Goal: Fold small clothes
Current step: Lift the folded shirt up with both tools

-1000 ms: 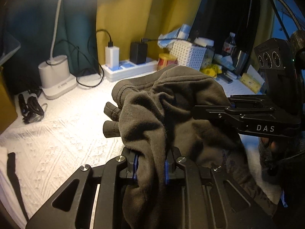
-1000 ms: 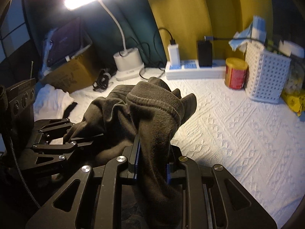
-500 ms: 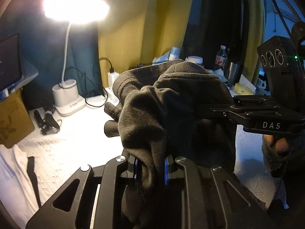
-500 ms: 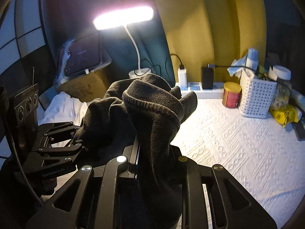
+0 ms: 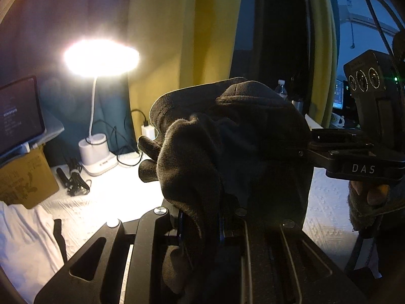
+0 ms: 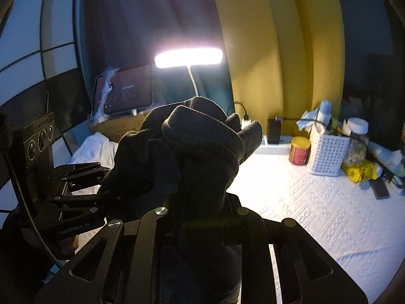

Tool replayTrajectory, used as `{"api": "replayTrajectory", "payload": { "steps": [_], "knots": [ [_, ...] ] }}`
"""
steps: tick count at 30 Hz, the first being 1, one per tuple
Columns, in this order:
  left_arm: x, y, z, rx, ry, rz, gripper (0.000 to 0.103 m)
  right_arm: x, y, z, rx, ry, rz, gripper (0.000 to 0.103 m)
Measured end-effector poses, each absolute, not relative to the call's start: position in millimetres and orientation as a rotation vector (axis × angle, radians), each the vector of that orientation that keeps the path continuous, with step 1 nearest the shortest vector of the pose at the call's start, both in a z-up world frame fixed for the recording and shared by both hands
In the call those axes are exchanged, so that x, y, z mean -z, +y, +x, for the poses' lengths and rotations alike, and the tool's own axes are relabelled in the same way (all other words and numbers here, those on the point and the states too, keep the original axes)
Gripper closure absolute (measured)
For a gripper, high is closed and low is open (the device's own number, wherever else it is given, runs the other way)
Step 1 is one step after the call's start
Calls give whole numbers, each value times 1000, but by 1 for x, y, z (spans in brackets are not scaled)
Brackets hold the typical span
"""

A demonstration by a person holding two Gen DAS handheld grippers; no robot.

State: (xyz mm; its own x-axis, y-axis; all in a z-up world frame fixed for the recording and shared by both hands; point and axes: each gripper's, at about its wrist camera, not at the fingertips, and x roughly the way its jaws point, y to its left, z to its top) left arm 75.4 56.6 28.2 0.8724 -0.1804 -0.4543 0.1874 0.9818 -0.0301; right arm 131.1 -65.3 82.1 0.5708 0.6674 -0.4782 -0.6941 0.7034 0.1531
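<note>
A dark grey-brown garment (image 5: pixel 227 141) hangs bunched in the air above the white textured tabletop (image 5: pixel 101 200), held by both grippers. My left gripper (image 5: pixel 201 224) is shut on a fold of it, blue pads pressing the cloth. My right gripper (image 6: pixel 205 217) is shut on another thick ribbed fold of the garment (image 6: pixel 202 141). From the left wrist view the right gripper (image 5: pixel 303 149) comes in from the right, its tips buried in the cloth. In the right wrist view the left gripper (image 6: pixel 103 190) enters from the left into the same bundle.
A lit desk lamp (image 5: pixel 101 58) stands at the back, with a power strip (image 6: pixel 276 147), a red can (image 6: pixel 300 150) and a white perforated basket (image 6: pixel 329 152) along the yellow curtain. A cardboard box (image 5: pixel 25 179) and white cloth (image 5: pixel 22 235) lie left.
Both grippers have risen together with the garment, lifting it clear of the table. The views tilted up, so the lamp head and curtains now fill the upper frame.
</note>
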Motion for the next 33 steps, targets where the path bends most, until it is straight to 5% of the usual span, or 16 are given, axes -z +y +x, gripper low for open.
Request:
{"api": "replayTrajectory", "payload": {
  "steps": [33],
  "knots": [
    [-105, 46, -2, 190, 234, 90, 86, -168, -88, 43, -817, 253, -77, 82]
  ]
}}
